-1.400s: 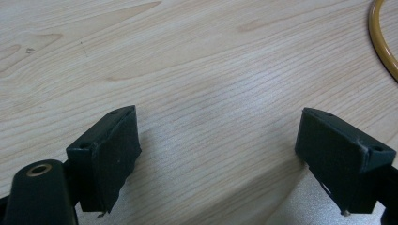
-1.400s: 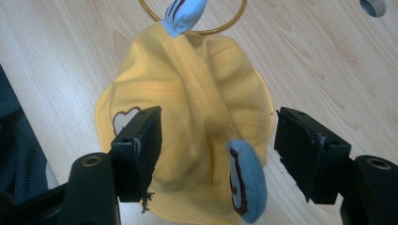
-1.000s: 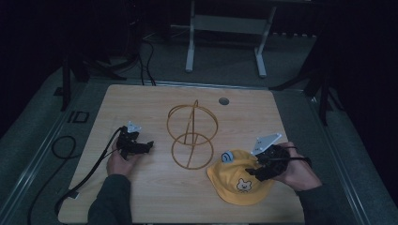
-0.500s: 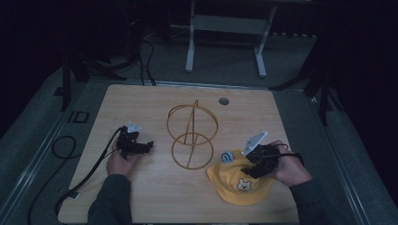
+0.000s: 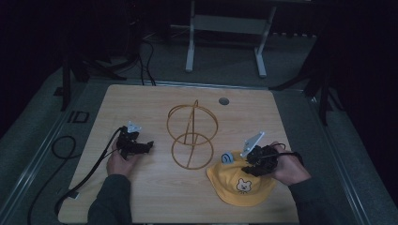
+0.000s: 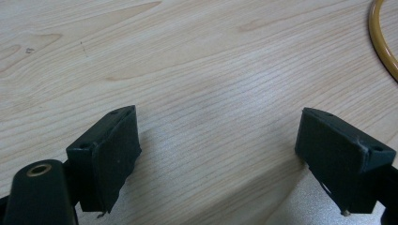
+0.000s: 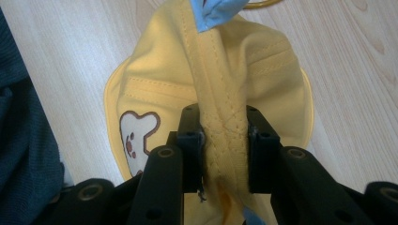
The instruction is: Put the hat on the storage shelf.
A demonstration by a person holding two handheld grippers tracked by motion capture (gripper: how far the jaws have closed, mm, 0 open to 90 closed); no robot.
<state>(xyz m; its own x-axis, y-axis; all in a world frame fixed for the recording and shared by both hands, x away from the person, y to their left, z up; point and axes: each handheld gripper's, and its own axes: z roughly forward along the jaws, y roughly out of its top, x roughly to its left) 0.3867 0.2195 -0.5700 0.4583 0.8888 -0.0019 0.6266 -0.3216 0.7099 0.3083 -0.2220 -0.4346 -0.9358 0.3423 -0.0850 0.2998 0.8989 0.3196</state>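
Right gripper [image 7: 224, 140] has just been closing, now clamped on a fold of the yellow cloth bear-face hat [image 7: 155, 89]. Left gripper [image 6: 220, 154] jaws apart over the light wooden table [image 6: 202, 56].

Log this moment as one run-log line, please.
right gripper: jaws just closed, pinching fold of yellow hat | left gripper: open, empty, over table | gold wire stand: upright, untouched
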